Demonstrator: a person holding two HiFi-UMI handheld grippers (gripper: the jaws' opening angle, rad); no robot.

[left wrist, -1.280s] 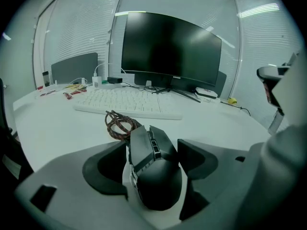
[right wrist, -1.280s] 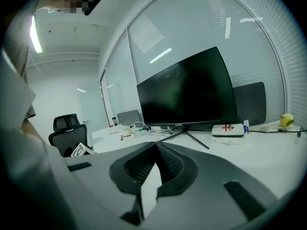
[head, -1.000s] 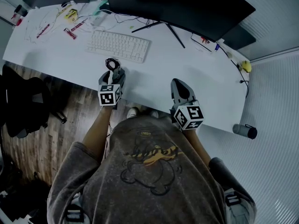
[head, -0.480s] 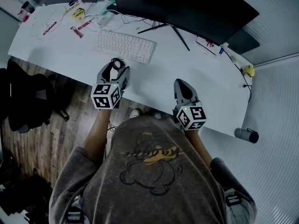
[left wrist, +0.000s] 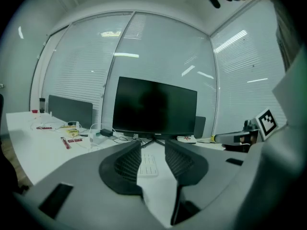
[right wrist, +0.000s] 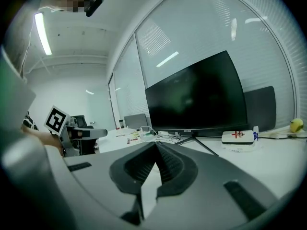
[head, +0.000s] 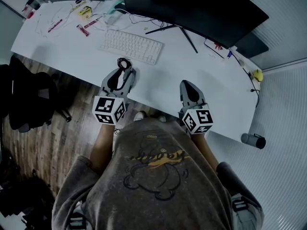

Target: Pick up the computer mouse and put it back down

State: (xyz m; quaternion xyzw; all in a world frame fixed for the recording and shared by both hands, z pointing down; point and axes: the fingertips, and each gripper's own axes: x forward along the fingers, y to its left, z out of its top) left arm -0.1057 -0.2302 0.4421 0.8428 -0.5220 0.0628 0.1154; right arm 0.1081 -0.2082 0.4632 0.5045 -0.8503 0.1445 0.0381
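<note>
Left tongs point(head: 125, 71): jaws apart, nothing between them. Through the gap in the left gripper view point(left wrist: 152, 146) the white keyboard point(left wrist: 147, 164) shows, with the dark monitor point(left wrist: 156, 107) behind it.

Mouse point(head: 123, 62): small, dark, with its cable looped beside it, lying on the white worktop point(head: 62, 47). It sits directly ahead of the left tongs' tips, between them and the keyboard point(head: 132, 46). The head view does not show whether the tips touch it. It does not show in the left gripper view.

Right tongs point(head: 187, 86): jaws together at the tips, holding nothing; confirmed in the right gripper view point(right wrist: 156, 145). They are over the near edge of the worktop, well apart from the mouse and off to the right of the left tongs.

Ahead of the right tongs: monitor point(right wrist: 196, 99) on its stand, and a small white box point(right wrist: 237, 136) beside the stand's foot. Far right of the right tongs: a yellow object point(right wrist: 297, 125) on the worktop.

Beyond the left tongs to the left: pens and small clutter point(head: 84, 20) at the far corner of the worktop.
</note>
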